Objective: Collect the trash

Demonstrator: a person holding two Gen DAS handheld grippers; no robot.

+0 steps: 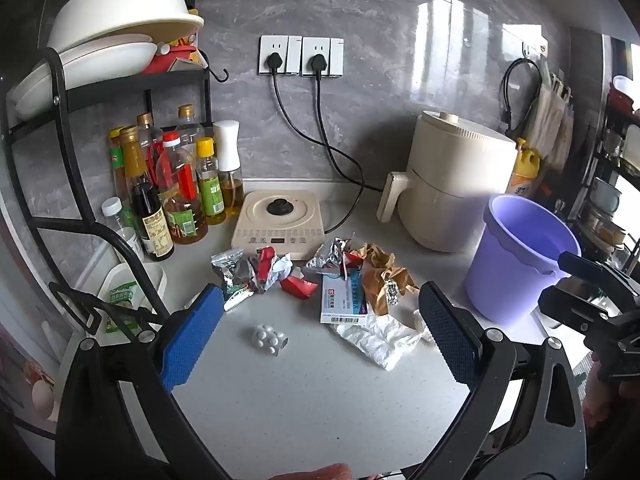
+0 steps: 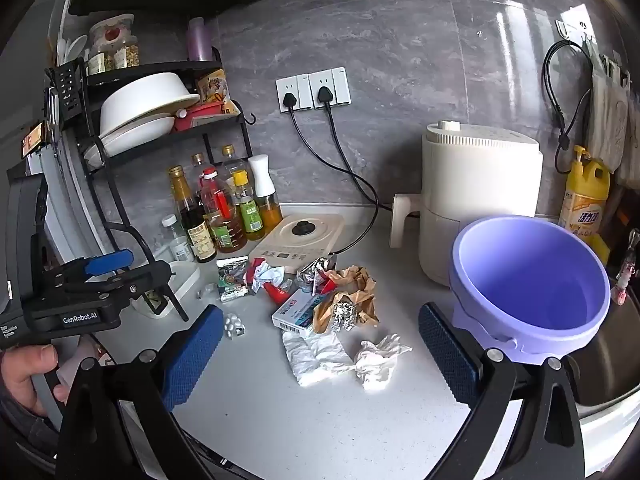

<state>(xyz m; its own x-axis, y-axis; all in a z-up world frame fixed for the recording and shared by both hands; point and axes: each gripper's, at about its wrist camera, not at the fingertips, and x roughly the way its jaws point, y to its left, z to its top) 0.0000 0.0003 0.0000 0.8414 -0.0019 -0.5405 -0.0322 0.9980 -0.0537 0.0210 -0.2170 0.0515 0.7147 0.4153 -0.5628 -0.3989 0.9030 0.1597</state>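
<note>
Trash (image 1: 320, 280) was heaped left of the purple bucket (image 2: 532, 280), probably empty, set near for dropping. Left gripper (image 1: 320, 332) and right gripper (image 2: 320, 352) were held spread apart, nothing grasped.

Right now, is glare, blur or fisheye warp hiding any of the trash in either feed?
Left wrist view: window glare streaks the wall only; the trash pile is sharp. Right wrist view: same wall glare, edges bend and darken, the purple bucket and crumpled tissue read clearly.
</note>
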